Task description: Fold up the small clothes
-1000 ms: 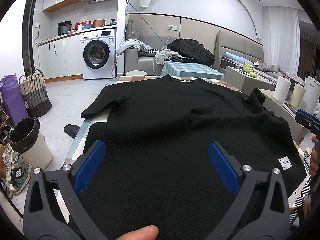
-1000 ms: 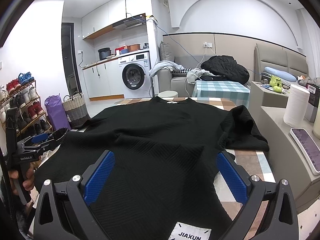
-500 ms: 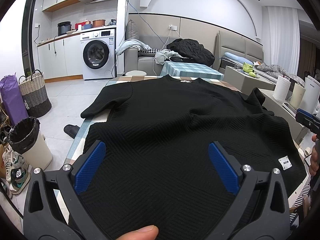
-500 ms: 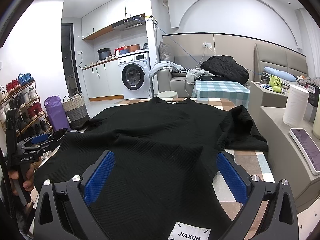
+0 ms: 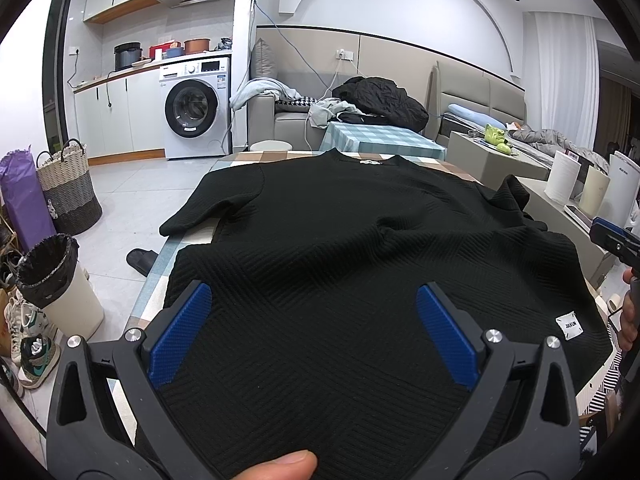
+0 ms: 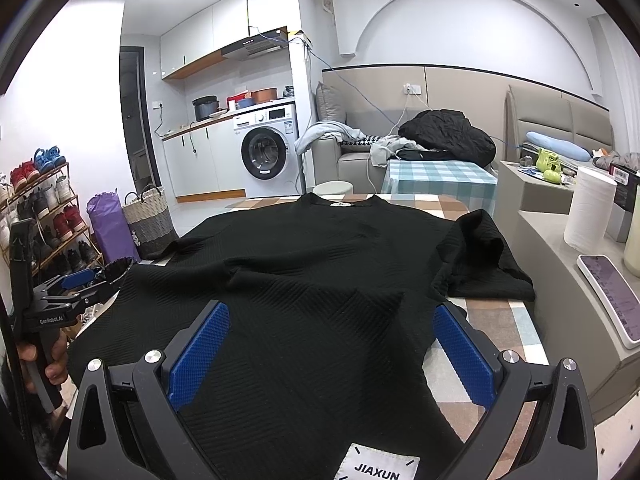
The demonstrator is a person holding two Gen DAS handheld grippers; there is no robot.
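One white "JIAXUN" label (image 6: pixel 383 467) sits on the black sweater's (image 6: pixel 320 280) hem.

surface: checked-cloth table (image 6: pixel 516 340) | on it: black shirt (image 6: pixel 320 300) spread flat, collar at far end

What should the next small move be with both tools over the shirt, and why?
Probably lower both and pinch the near hem. The black shirt lies spread on the table, and the left tool and right tool hang open above its hem, gripping nothing.
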